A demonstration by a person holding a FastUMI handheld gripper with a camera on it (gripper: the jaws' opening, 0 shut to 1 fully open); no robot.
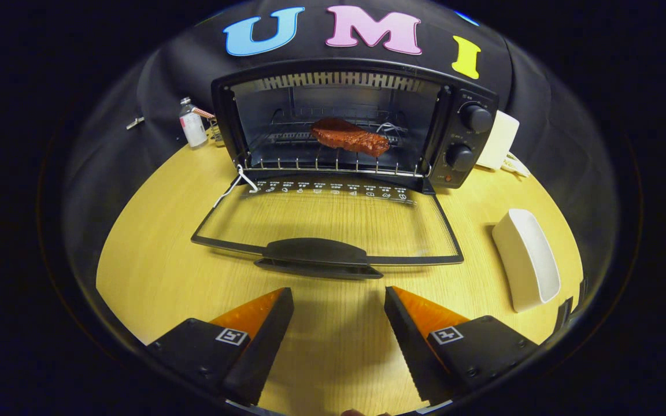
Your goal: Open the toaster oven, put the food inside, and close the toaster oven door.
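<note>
Just short of the lowered door's handle (317, 258), the empty gripper (339, 300) hangs spread wide, so a shallow hook under it could slip and let the toaster oven (356, 124) door drop back.

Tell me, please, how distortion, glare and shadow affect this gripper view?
In the gripper view, fisheye bowing curves the table edge and the toaster oven; the open door glass is clear with little glare; the open gripper casts a soft shadow between its fingers; the steak is sharp.

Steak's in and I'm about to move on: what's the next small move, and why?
Probably ease the open gripper forward to the door handle just ahead of its fingers. The steak already lies on the rack inside the toaster oven, the door is folded flat on the table, and the fingers hold nothing.
</note>
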